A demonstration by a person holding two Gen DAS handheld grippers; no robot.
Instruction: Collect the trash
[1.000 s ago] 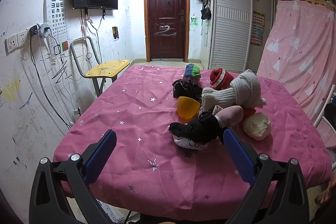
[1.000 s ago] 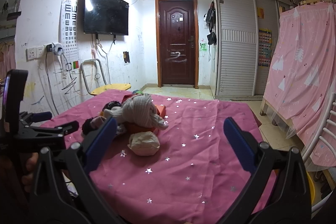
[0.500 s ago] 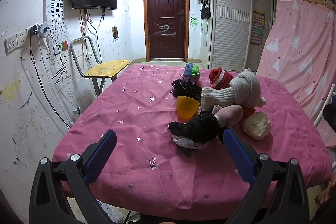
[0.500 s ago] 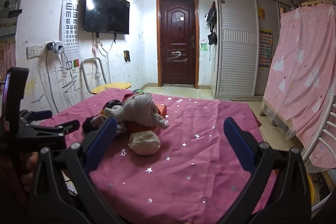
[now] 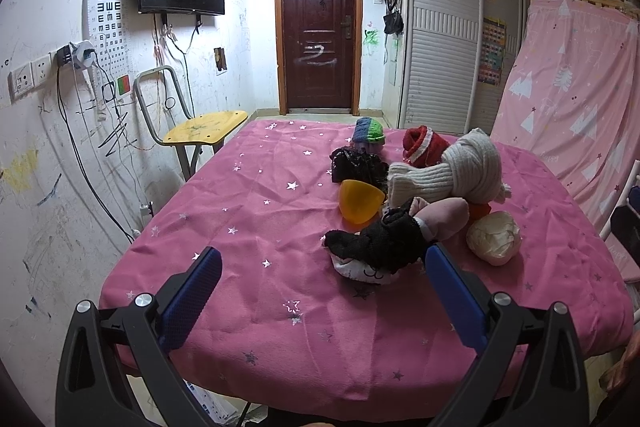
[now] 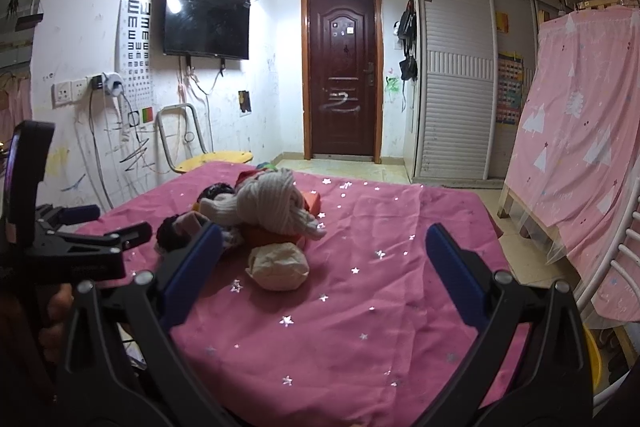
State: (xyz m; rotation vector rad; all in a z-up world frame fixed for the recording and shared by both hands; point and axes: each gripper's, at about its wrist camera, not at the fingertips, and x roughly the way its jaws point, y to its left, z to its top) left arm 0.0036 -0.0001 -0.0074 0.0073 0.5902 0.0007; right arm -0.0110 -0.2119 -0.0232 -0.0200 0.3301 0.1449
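Hovering both grippers wide open, empty; crumpled paper wad (image 6: 279,264) sits ahead-left of my right gripper (image 6: 320,267), nearer than left gripper (image 5: 320,287).

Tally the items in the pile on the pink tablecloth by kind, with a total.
Knit hats: 2, striped hat and red hat
Socks: 3, white, pink, black
Crumpled wad: 1
Black bag: 1
Yellow cup: 1
Total: 8
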